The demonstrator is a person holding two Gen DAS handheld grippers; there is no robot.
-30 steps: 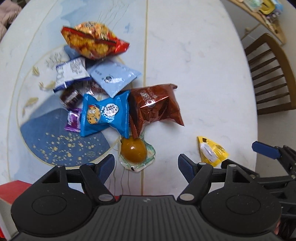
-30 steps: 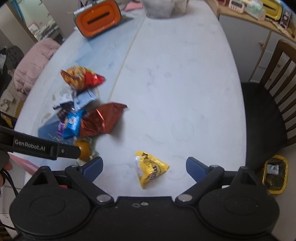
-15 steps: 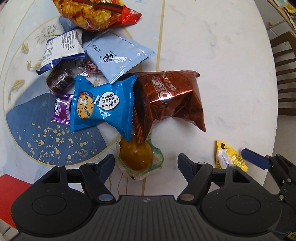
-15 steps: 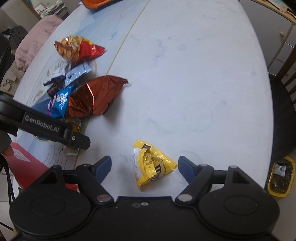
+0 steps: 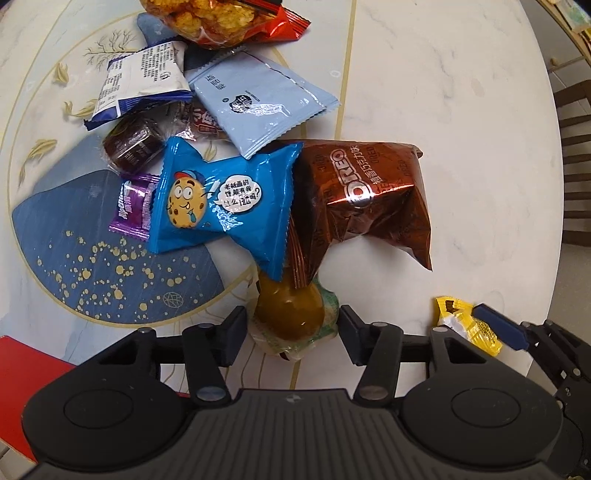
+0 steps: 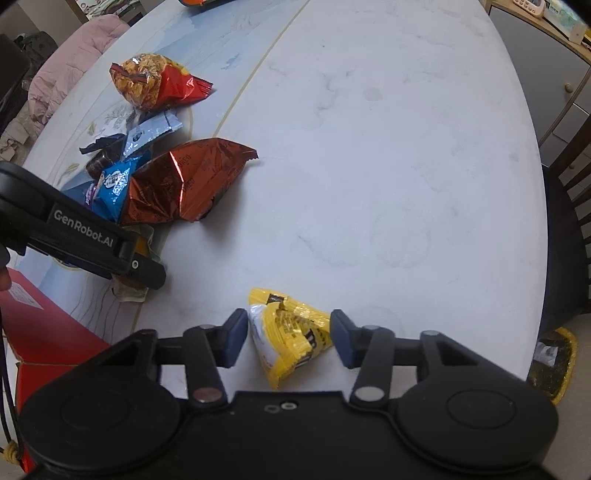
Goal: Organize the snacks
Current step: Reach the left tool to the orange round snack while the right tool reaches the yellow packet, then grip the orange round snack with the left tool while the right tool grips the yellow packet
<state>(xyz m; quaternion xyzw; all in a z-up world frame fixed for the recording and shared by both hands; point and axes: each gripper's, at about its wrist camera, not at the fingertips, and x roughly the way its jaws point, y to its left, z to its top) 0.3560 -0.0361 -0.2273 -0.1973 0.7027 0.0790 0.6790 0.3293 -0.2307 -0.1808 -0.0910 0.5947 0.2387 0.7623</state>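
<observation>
A pile of snacks lies on the white table (image 5: 461, 92): a brown Oreo bag (image 5: 369, 195), a blue cookie pack (image 5: 221, 206), a pale blue sachet (image 5: 258, 99), a red chip bag (image 5: 229, 18) and an amber jelly cup (image 5: 291, 314). My left gripper (image 5: 291, 332) is open, its fingers on either side of the jelly cup. My right gripper (image 6: 288, 338) is open around a yellow candy packet (image 6: 288, 336) near the table's front edge. The packet also shows in the left wrist view (image 5: 465, 325).
A red box (image 6: 40, 332) sits at the table's near left edge. A dark wooden chair (image 6: 569, 229) stands to the right, with a yellow-rimmed item (image 6: 554, 362) on the floor beneath. A cabinet (image 6: 546, 66) is at the far right.
Both grippers have moved forward and down: the left one now straddles the jelly cup, and the right one straddles the yellow packet. Both stay open.
</observation>
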